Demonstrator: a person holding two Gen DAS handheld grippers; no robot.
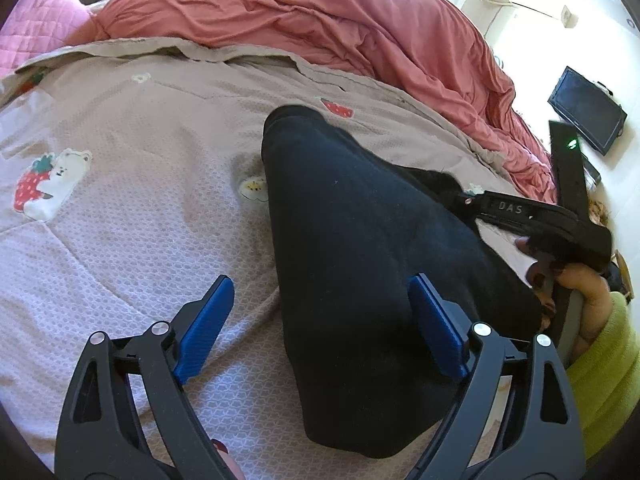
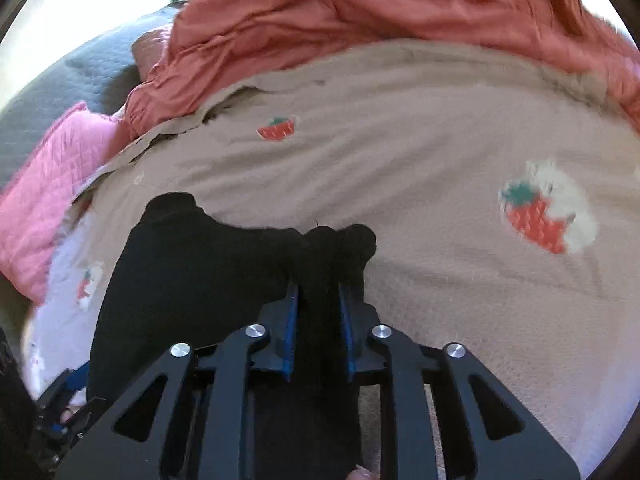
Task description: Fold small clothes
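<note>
A black garment (image 1: 352,264) lies on a beige-pink blanket (image 1: 140,208) printed with strawberries and bears. My left gripper (image 1: 320,312) is open, its blue pads (image 1: 208,320) spread wide just above the garment's near end, holding nothing. My right gripper (image 2: 318,312) is shut on a bunched fold of the black garment (image 2: 192,272), which sticks out past the fingertips. The right gripper also shows in the left wrist view (image 1: 520,212), at the garment's right edge. The left gripper also shows at the bottom left of the right wrist view (image 2: 60,408).
A rumpled salmon duvet (image 1: 320,20) lies along the far side of the bed, with a pink quilted pillow (image 1: 36,32) at the far left. A dark screen (image 1: 588,116) stands on the floor to the right.
</note>
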